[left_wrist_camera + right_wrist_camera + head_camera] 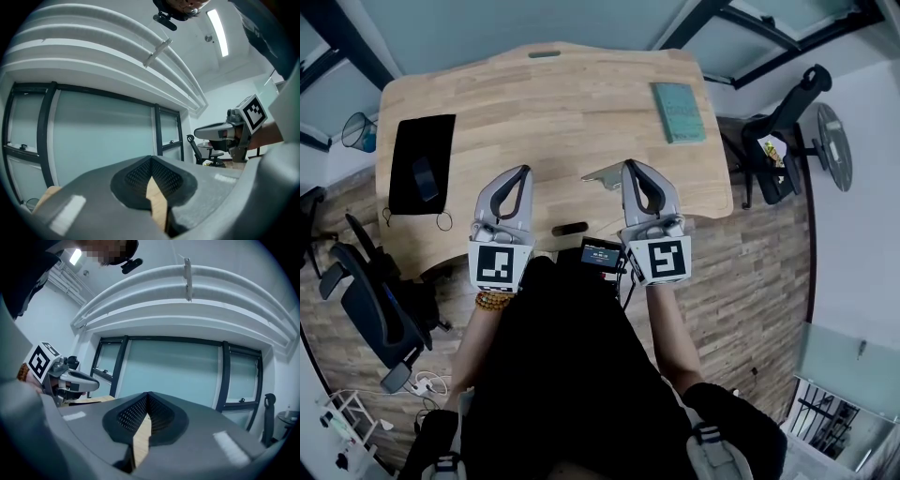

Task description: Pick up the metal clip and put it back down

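Light wooden desk [553,112] with rounded corners and a narrow slot [544,53] at the far edge. Carries a black mat [411,150] on the left side, with a small dark object [425,178] lying on top of it. Carries a teal book [678,111] flat near the far right corner, well apart from the mat. Bears a small dark item [570,229] at the near edge, centre. Shows a metal clip [600,176] over the near right area; contact with the top not determinable.

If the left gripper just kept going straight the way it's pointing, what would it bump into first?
Nothing nearby, it seems: the left gripper points level across the wooden table, with the black mat off to its side. Beyond the far edge, probably the glass wall.
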A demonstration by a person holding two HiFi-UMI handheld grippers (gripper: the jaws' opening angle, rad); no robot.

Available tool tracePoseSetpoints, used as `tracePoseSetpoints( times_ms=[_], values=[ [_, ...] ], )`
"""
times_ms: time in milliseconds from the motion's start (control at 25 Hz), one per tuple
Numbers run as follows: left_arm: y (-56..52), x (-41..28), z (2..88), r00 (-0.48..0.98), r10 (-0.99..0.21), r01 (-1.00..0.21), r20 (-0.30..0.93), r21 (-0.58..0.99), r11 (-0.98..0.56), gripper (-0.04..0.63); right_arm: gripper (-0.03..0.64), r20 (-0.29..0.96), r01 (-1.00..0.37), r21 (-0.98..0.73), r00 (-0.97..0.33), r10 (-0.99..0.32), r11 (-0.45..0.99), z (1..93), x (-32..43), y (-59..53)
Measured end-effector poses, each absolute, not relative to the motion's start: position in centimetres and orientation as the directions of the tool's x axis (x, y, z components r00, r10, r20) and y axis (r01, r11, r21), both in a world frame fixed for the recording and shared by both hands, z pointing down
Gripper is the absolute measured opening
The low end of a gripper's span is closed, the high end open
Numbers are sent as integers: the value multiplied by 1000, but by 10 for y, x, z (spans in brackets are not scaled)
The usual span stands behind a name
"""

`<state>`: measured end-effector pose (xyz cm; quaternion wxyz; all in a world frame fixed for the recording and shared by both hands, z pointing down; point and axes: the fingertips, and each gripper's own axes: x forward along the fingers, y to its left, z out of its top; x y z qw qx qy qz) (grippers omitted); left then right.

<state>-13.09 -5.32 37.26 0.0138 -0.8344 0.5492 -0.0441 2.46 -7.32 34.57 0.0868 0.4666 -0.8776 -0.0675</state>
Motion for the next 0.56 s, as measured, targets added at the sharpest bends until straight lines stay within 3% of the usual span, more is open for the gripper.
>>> tracePoseSetpoints(
  times_ms=[560],
  values=[
    [-46,-127,386,395,-915,-915,84,-48,-399,2,20,165,-798,208,-542,-824,566,356,28,-63]
  ],
)
